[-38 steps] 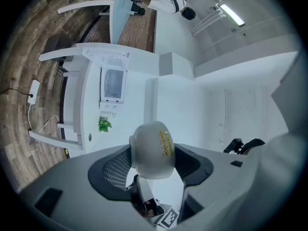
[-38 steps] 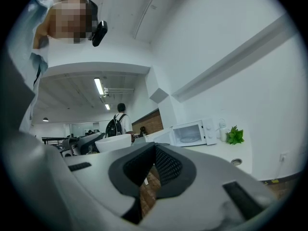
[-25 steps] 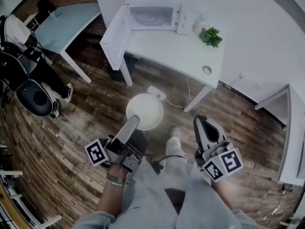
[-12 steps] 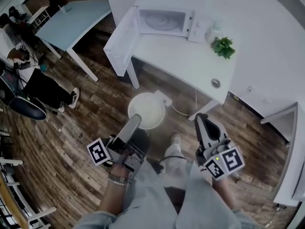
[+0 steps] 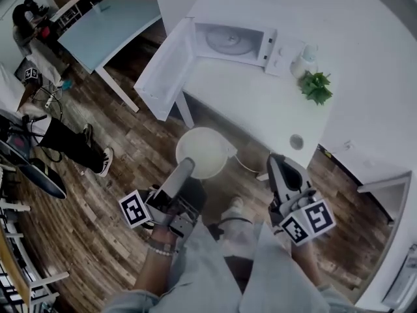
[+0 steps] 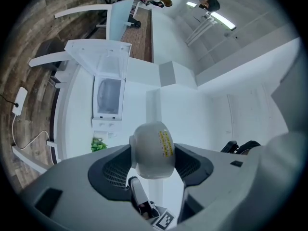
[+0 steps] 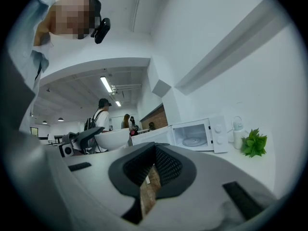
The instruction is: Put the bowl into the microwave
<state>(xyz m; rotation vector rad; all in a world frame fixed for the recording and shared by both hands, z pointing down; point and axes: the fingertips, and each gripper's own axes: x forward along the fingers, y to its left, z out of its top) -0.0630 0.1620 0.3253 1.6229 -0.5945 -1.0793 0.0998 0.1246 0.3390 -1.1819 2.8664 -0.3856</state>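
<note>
A white bowl (image 5: 202,152) hangs over the wooden floor with my left gripper (image 5: 185,167) shut on its near rim. In the left gripper view the bowl (image 6: 153,148) fills the gap between the dark pads of the left gripper (image 6: 153,161). The white microwave (image 5: 234,41) stands on the white table (image 5: 260,106) ahead, its door (image 5: 166,77) swung wide open and its turntable bare. My right gripper (image 5: 279,168) is shut and empty, to the right of the bowl. The right gripper view shows the right gripper (image 7: 154,165), the bowl (image 7: 114,138) at its left and the microwave (image 7: 195,136).
A green plant (image 5: 317,87) and a white bottle (image 5: 304,60) stand right of the microwave. A small round fitting (image 5: 297,140) sits in the table's near corner. A blue table (image 5: 111,25), office chairs and people (image 5: 62,142) are at the left. A cable runs under the table.
The microwave and its table have shifted right and lower in the head view, so they are closer. Both grippers and the bowl keep their places in the view.
</note>
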